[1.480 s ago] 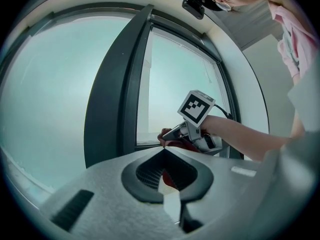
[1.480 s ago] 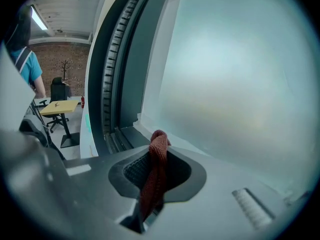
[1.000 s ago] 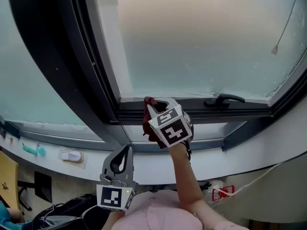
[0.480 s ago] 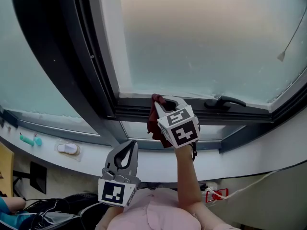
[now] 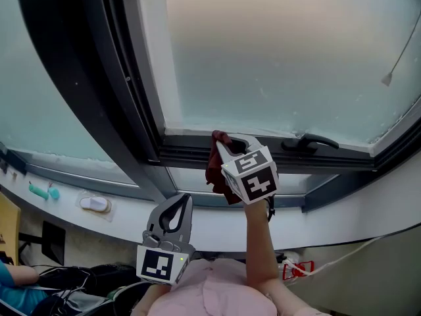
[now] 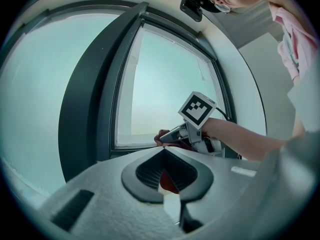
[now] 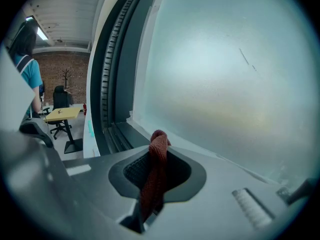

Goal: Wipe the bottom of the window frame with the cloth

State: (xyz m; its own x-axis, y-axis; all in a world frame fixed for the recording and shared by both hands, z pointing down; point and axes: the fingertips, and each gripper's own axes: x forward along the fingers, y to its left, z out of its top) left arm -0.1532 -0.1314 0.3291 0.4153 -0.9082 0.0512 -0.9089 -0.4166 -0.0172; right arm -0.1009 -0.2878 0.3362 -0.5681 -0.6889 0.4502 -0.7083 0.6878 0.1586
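- Cloth (image 5: 215, 168), dark red, was pinched between the jaws of the right gripper (image 5: 224, 139); a bunched end stuck out past the tips and the rest hung below the claw.
- In the right gripper view the cloth (image 7: 157, 166) ran up the narrow gap between the two jaws, which were closed tight on it.
- The protruding end of the cloth lay against the bottom of the window frame (image 5: 191, 155), left of the dark window handle (image 5: 309, 140).
- The frosted glass pane (image 5: 276, 51) sat directly above that rail.
- The left gripper (image 5: 179, 201) was held low, near the person's chest, well apart from the frame and the cloth.
- In the left gripper view its jaws met at the tips, with nothing gripped; the red visible through the opening behind the tips was the distant cloth.
- The person's bare forearm (image 5: 258, 242) reached up to the right gripper.
- On the white sill (image 5: 131, 217) at the left lay a small white object (image 5: 95, 204) and a teal one (image 5: 42, 191).
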